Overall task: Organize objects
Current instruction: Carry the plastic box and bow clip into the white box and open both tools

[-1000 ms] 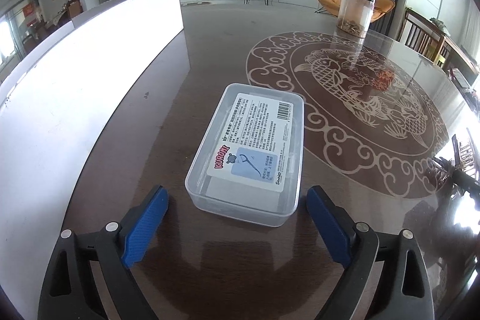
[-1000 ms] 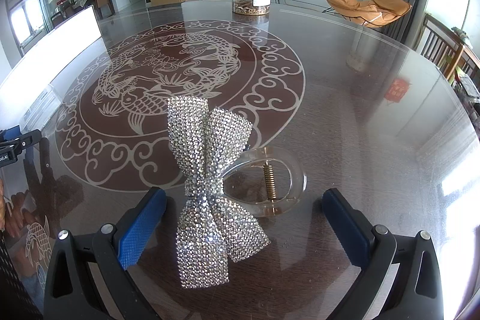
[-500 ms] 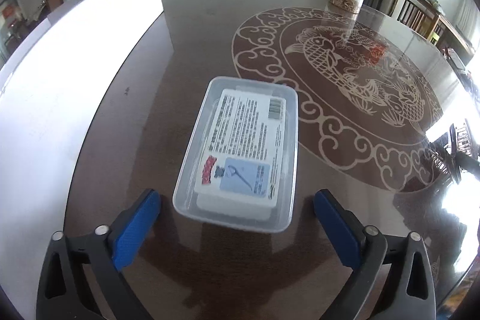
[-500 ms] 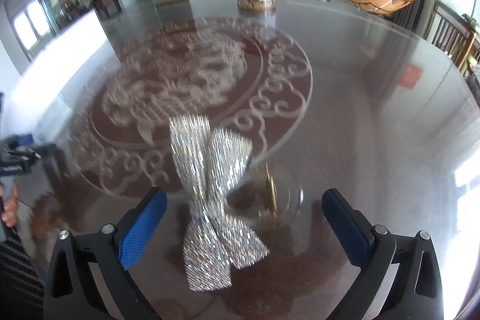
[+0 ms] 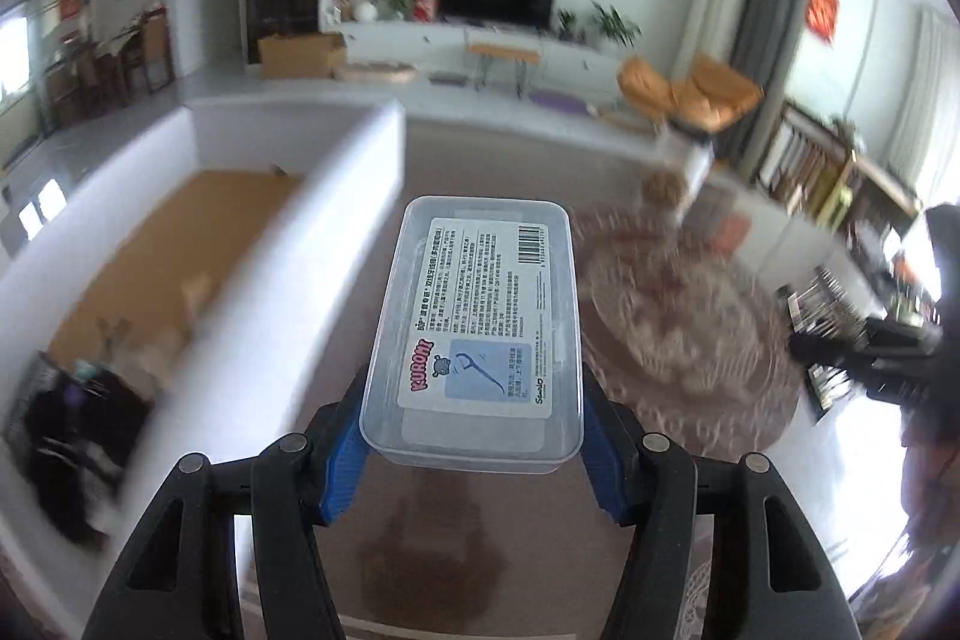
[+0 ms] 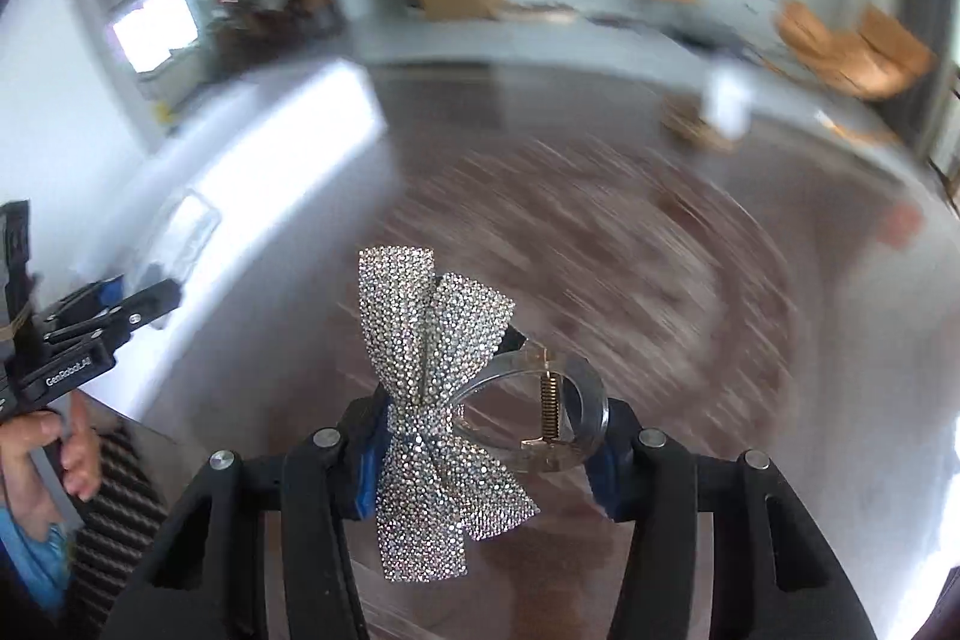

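- Left wrist view: left gripper [image 5: 473,433], black with blue pads, clamped on the near end of a clear rectangular plastic box with a white printed label and barcode [image 5: 477,331]; jaws just closed in on it, pads pressed against both long sides.
- Box lifted clear of the dark glossy table with pale scroll pattern [image 5: 678,328], shadow visible on the surface beneath; lid on, contents hidden behind the label, only a pale block faintly visible through the near wall.
- To the left, a large white open bin with a tan floor [image 5: 198,232]; some small blurred items at its near end, not identifiable.
- Farther back on the table, a clear cylindrical jar with a brownish fill at the bottom [image 5: 675,175], blurred.
- At the right edge, the other gripper's dark body [image 5: 882,358].
- Right wrist view: right gripper [image 6: 486,451] closed on a clear plastic claw hair clip with a silver rhinestone bow [image 6: 432,388]; jaws just closed, left pad at the bow's knot, right pad on the clip's clear curved arm, brass spring between.
- Clip held above the table, which is streaked with blur.
- Left edge: a person's hand [image 6: 54,445] around the left gripper's handle; white bin wall behind.
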A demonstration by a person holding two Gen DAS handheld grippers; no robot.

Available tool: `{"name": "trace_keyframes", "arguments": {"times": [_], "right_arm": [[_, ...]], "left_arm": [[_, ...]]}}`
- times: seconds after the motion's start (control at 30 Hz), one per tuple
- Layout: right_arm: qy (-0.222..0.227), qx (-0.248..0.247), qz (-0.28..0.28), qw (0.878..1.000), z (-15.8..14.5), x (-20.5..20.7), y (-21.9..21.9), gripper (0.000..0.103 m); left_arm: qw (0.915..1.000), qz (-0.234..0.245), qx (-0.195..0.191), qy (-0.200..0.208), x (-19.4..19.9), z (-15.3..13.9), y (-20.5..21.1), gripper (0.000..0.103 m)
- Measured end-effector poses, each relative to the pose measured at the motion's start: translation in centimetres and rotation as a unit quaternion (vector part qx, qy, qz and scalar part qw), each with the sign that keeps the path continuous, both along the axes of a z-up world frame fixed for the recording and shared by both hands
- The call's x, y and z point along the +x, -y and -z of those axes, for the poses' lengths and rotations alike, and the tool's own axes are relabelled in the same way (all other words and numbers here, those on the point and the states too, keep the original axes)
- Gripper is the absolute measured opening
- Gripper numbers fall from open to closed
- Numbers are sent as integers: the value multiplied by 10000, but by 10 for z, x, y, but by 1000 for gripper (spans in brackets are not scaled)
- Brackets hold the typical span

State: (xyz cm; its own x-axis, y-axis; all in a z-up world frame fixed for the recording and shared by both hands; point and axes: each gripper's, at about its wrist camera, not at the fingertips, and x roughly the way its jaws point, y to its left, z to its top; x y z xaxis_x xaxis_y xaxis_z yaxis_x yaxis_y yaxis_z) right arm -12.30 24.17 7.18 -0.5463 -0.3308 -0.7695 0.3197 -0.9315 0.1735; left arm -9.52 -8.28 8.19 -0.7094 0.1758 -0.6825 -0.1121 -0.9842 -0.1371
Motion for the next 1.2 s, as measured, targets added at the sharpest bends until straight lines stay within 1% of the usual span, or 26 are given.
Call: {"name": "trace_keyframes", "arguments": {"times": [0.07, 0.1, 0.13, 0.2, 0.23, 0.3, 0.37, 0.43, 0.47, 0.5, 0.53, 0.57, 0.6, 0.67, 0.7, 0.73, 0.8, 0.87, 0.9, 0.93, 0.97, 1.03, 1.1, 1.13, 1.2], "right_arm": [[-179, -198, -398, 9989, -23, -8, 49, 53], [-251, -294, -598, 9975, -31, -12, 77, 53], [-308, -389, -799, 9956, -41, -16, 105, 53], [-404, -595, -1241, 9897, -59, -24, 169, 53], [-420, -623, -1412, 9871, -63, -27, 195, 53], [-399, -470, -1785, 9820, -65, -35, 261, 53], [-330, -217, -1982, 9794, -58, -42, 309, 53], [-236, 103, -2082, 9778, -43, -45, 350, 54], [-112, 219, -2108, 9772, -32, -48, 367, 59], [120, 327, -2155, 9759, -20, -51, 381, 71], [318, 417, -2174, 9747, -12, -53, 390, 75], [518, 520, -2191, 9729, -1, -54, 398, 77], [625, 598, -2224, 9711, 5, -53, 404, 77], [637, 726, -2287, 9687, 6, -49, 407, 77], [578, 752, -2304, 9685, 3, -48, 407, 78], [491, 763, -2307, 9688, -4, -44, 404, 80], [394, 773, -2263, 9702, -12, -48, 397, 88], [295, 792, -2197, 9719, -29, -49, 388, 89], [250, 790, -2172, 9726, -39, -47, 383, 91], [219, 796, -2142, 9733, -45, -48, 381, 92], [192, 828, -2093, 9742, -50, -49, 378, 93], [170, 915, -2013, 9751, -58, -55, 376, 93], [209, 1002, -1972, 9750, -60, -58, 374, 93], [215, 1036, -1949, 9751, -60, -58, 371, 93], [210, 1067, -1927, 9752, -61, -59, 367, 93]], "left_arm": [[9992, -336, 54, -190, 2, -29, 41, 61], [9985, -502, 39, -223, 3, -37, 61, 61], [9972, -707, -23, -224, 2, -44, 83, 61], [9923, -1204, -281, -113, 0, -48, 128, 61], [9894, -1410, -347, 10, -3, -45, 149, 61], [9823, -1788, -428, 351, -9, -31, 188, 61], [9746, -2050, -479, 767, -15, -12, 219, 61], [9659, -2247, -544, 1168, -19, 7, 240, 61], [9629, -2308, -575, 1273, -19, 13, 244, 62], [9606, -2354, -591, 1354, -18, 18, 249, 63], [9602, -2356, -569, 1389, -17, 22, 251, 70], [9598, -2354, -562, 1422, -14, 25, 253, 73], [9594, -2352, -594, 1440, -10, 27, 253, 77], [9592, -2337, -791, 1381, -4, 25, 245, 80], [9570, -2382, -940, 1361, -7, 24, 238, 82], [9528, -2486, -1125, 1332, -5, 19, 234, 86], [9392, -2809, -1508, 1272, -4, 8, 228, 89], [9268, -3028, -1822, 1269, -3, -5, 220, 90], [9262, -3046, -1867, 1207, -1, -10, 216, 90], [9272, -3044, -1873, 1118, 3, -15, 213, 90], [9298, -3056, -1789, 1009, 8, -20, 208, 90], [9321, -3081, -1632, 983, 14, -26, 209, 90], [9382, -2987, -1326, 1137, 16, -26, 208, 90], [9443, -2871, -1084, 1186, 15, -26, 208, 90], [9480, -2849, -880, 1111, 16, -28, 202, 90]]}}
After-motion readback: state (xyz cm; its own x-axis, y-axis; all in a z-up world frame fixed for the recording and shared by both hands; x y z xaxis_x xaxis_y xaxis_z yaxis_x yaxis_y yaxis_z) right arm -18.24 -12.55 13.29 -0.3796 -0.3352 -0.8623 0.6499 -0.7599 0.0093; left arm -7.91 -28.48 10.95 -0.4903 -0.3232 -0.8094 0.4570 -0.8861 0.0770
